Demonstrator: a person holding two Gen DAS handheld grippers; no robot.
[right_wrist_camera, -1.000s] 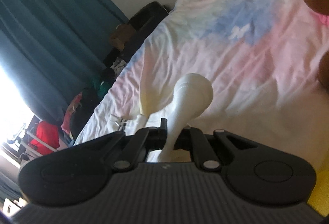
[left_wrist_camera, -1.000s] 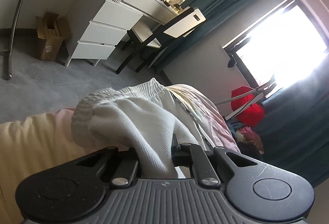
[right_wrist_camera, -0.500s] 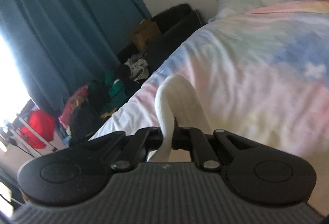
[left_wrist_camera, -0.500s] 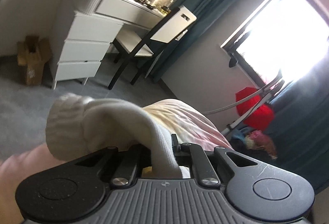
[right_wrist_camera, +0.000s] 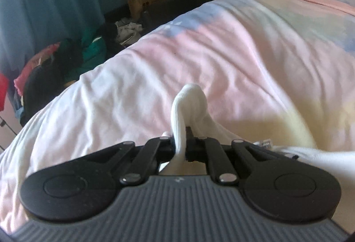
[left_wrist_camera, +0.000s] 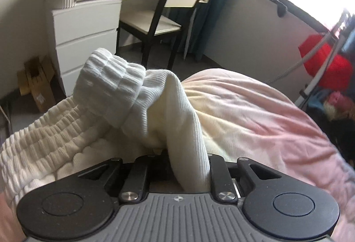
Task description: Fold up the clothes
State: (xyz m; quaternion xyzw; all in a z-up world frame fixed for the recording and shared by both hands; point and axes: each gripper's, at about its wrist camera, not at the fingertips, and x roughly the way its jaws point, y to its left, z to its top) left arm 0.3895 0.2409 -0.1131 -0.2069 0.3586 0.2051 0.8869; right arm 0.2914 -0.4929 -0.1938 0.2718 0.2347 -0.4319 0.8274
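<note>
— Starting on the left: what are we holding? Our left tool [left_wrist_camera: 184, 166] has a ribbed cuff of the white trousers [left_wrist_camera: 124, 95] between its jaws. They have just been opening, and a gap shows on the left side of the cloth, so the grasp looks loosened rather than clenched. The elastic waistband [left_wrist_camera: 44, 142] lies bunched at near left on the bed [left_wrist_camera: 255, 113]; the white dresser [left_wrist_camera: 86, 26] and chair [left_wrist_camera: 164, 20] stand far behind.

— And on the right? Our right tool [right_wrist_camera: 184, 144] is nearly closed, pinching a thin fold of the same white cloth [right_wrist_camera: 190, 97], which loops up just past the tips. More of it trails to the near right over the pink quilt.

— Which step are we in, then? We judge we are laying one end of the trousers over the waistband, a fold in half, and beginning to let go.

— What does the next move call for? Releasing both sides fully, drawing back without dragging the cloth, then smoothing the fold.
</note>
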